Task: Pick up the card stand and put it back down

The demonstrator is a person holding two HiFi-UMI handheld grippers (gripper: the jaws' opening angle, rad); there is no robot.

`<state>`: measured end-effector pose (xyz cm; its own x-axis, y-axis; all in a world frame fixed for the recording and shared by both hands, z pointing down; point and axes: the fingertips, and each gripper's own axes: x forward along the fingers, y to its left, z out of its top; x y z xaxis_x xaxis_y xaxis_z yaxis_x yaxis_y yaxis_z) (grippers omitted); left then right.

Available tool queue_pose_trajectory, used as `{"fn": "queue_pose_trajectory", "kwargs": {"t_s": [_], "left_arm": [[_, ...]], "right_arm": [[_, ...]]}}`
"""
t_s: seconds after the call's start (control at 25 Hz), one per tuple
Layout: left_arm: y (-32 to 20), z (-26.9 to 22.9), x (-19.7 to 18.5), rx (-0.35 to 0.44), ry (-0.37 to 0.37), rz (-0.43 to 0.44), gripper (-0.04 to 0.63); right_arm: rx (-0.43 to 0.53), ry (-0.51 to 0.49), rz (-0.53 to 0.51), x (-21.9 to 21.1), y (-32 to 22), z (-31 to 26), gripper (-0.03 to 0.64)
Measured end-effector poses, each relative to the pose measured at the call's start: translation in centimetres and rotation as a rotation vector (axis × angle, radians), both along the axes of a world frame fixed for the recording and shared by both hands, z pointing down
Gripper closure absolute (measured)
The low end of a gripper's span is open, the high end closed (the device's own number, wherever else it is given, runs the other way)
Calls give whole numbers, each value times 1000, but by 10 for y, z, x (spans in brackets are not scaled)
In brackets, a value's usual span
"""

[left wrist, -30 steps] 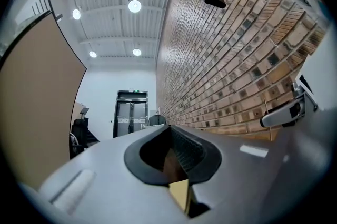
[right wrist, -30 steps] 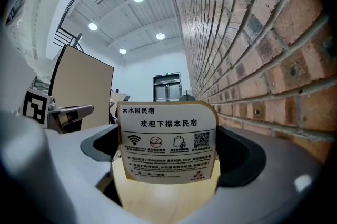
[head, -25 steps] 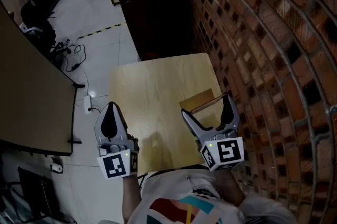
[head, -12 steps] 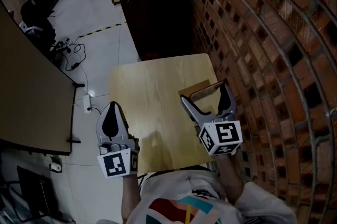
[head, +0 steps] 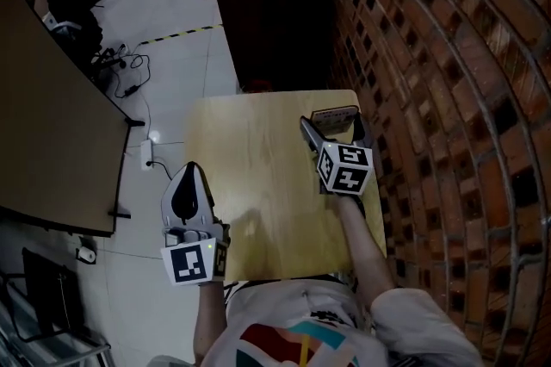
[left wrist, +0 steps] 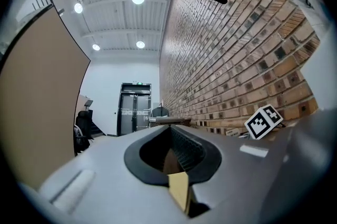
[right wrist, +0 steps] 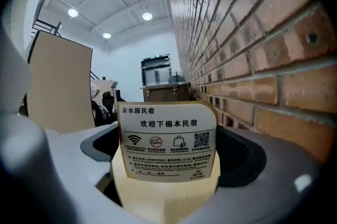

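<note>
Evidently mid-task: card stand [right wrist: 167, 141] gripped, not yet released.
Right gripper [head: 334, 126] clamps the card stand at the worktop's [head: 258, 184] upper right corner; whether it touches down is unclear. Left gripper [head: 190, 176] idles closed and empty, lower left.

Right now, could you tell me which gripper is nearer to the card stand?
Right. The right gripper has the card stand between its jaws; the left gripper is far off, at the near left table edge.
</note>
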<state>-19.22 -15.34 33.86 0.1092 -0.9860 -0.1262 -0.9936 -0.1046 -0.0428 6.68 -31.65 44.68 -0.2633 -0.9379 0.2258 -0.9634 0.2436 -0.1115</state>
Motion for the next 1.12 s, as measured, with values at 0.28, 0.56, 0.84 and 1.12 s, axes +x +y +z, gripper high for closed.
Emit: {"fn": "queue_pose_trajectory", "kwargs": {"t_s": [0.28, 0.56, 0.84, 1.12], "left_arm": [[-9, 10, -7, -31, 13, -34, 601], [-18, 20, -13, -66, -6, -59, 601], [-24, 39, -8, -113, -11, -61, 601], [-24, 47, -7, -141, -16, -58, 601]], "right_arm": [[-156, 66, 62, -2, -43, 81, 58], [-221, 95, 71, -6, -65, 124, 58], [-275, 118, 94, -7, -82, 147, 58], [-286, 122, 101, -7, -85, 155, 58]]}}
